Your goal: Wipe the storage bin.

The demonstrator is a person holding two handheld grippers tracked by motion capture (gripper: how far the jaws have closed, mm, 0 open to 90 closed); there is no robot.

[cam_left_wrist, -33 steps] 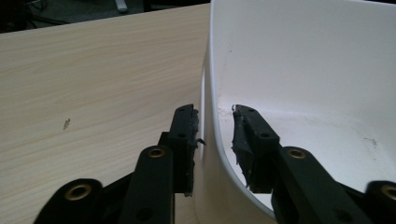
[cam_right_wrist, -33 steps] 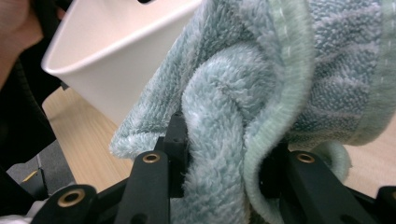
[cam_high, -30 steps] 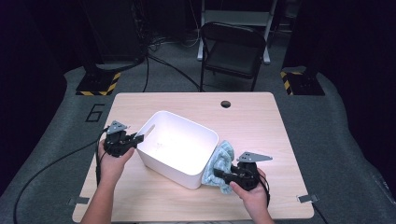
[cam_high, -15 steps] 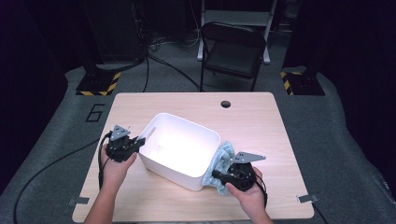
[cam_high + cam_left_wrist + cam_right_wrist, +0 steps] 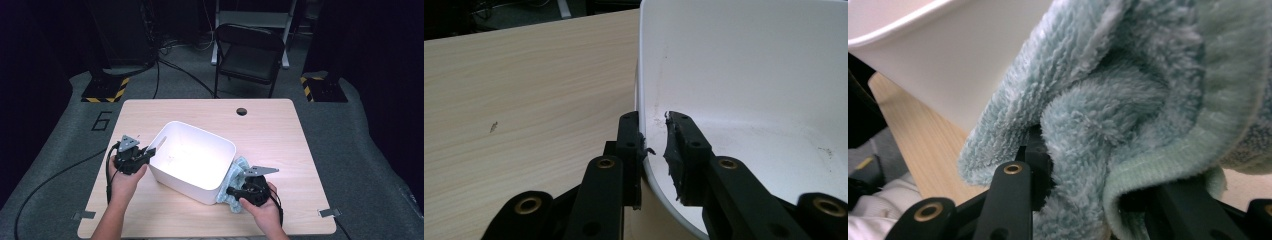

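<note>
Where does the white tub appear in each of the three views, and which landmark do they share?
High view: white tub, table centre, between the grippers.
Left gripper view: upper right, rim between the jaws.
Right gripper view: upper left, behind the blue towel.
Shared landmark: the wooden table.

Large dark numeral "6" [image 5: 102, 121] painted on grey floor mat, just left of far-left corner of light wooden table [image 5: 280, 130], seen in high view. Yellow-and-black hazard-stripe markings on two dark floor blocks, one beyond left of table [image 5: 106, 93], one beyond right [image 5: 320, 88]: warning pattern only, no lettering. No readable text, label or brand on anything else.
</note>
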